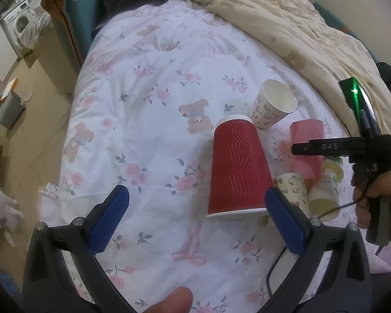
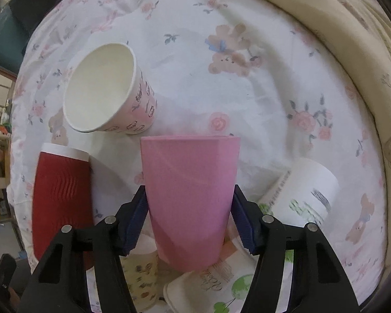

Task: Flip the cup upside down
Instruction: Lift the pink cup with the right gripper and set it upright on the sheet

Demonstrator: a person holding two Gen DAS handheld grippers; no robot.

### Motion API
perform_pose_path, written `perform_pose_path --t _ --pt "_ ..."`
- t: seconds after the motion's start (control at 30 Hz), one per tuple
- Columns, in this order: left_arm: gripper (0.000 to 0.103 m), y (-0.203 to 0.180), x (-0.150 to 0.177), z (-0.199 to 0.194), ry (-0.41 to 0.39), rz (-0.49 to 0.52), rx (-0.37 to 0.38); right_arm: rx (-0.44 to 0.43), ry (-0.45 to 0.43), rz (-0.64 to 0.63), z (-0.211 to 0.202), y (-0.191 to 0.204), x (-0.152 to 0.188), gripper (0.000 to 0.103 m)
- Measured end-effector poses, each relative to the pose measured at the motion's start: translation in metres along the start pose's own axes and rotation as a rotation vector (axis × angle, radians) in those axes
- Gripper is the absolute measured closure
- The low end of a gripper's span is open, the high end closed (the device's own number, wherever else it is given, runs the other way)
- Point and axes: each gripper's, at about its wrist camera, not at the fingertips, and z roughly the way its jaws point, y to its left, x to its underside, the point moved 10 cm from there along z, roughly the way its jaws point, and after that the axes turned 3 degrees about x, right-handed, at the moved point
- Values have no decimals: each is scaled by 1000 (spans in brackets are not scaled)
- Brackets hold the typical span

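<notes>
Pink cup in right gripper, red cup and white patterned cup close beside.

Your left gripper has a dark grey forked frame, silver screw heads at the joints and blue pads with a dotted texture. A thin black cable trails beside it. Your right gripper is black with the same silver screws and dark blue pads. Your right hand is bare skin.
</notes>
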Motion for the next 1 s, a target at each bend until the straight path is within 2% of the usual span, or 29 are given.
perform_pose_path --t 0.33,0.6,0.87,1.0 --pt "0 -10 4 -15 -47 43 5 -80 -100 60 -59 -10 23 39" --pt "0 -8 20 -30 -67 62 -4 -139 -194 72 -99 21 48 39" --pt "0 -9 44 -56 -85 74 19 -217 -243 68 -135 37 103 39" --pt "0 -7 64 -64 -70 66 37 -273 -213 80 -131 48 140 39"
